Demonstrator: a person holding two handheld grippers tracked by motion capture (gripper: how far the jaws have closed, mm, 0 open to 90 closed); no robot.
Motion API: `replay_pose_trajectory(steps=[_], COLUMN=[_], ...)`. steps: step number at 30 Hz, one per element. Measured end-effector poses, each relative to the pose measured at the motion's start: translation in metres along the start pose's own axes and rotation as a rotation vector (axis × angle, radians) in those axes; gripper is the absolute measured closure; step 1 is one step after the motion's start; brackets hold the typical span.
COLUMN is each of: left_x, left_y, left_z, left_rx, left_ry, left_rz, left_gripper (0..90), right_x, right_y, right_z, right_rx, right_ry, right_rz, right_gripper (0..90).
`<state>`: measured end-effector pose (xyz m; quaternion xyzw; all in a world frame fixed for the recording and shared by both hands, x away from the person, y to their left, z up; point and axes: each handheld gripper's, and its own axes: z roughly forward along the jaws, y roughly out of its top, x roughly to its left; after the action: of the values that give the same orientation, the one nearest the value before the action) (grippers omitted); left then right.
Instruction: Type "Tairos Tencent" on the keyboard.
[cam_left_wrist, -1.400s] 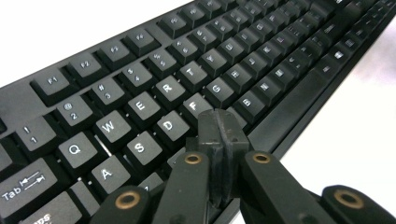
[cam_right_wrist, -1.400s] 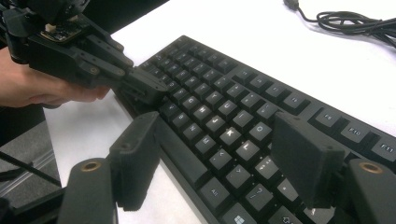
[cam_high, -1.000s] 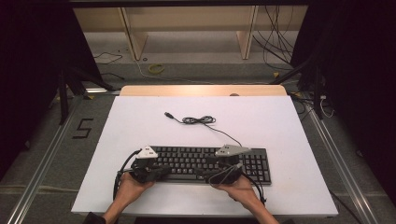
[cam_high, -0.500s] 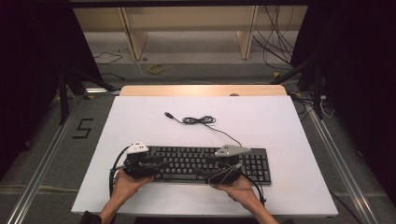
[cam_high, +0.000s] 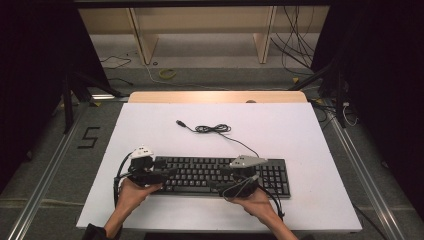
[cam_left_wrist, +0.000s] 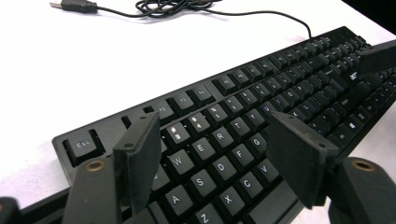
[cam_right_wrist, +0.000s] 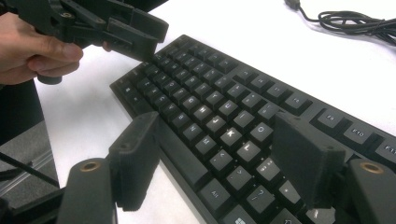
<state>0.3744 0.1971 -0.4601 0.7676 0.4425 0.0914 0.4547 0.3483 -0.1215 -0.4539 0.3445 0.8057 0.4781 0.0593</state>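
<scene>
Where keys run QWERTY, keyboard (cam_left_wrist: 243, 140) reads Esc

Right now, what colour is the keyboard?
Black, with white letters; the keyboard shows best in the left gripper view.

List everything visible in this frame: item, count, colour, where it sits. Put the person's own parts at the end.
keyboard: one, black, flat on the near half of the table, long side across.
keyboard cable: one, black, loosely bundled on the table beyond the keyboard, its USB plug lying free at the left end.
table: one, white top with a wooden strip along the far edge.
shelf unit: one, light wood, on the floor behind the table.
left gripper: one, black, fingers open above the keyboard's left end, having just been opening, nothing between them.
right gripper: one, black, fingers open over the keyboard's near edge, right of middle.
hands: two, one holding each gripper, at the near table edge.
</scene>
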Motion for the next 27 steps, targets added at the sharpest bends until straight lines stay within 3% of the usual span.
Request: replay_pose_trajectory(steps=[16, 27], left_x=[0.007, 0.01], left_y=[0.01, 0.013], left_z=[0.009, 0.012], left_rx=[0.034, 0.069], left_ry=[0.019, 0.02], left_rz=[-0.013, -0.006], left_gripper=[33.8, 48.4], right_x=[0.0, 0.0], right_y=[0.001, 0.001], right_z=[0.0, 0.001], right_rx=[-0.005, -0.004], right_ry=[-0.001, 0.001], right_rz=[0.001, 0.0], right_gripper=[33.6, 33.5])
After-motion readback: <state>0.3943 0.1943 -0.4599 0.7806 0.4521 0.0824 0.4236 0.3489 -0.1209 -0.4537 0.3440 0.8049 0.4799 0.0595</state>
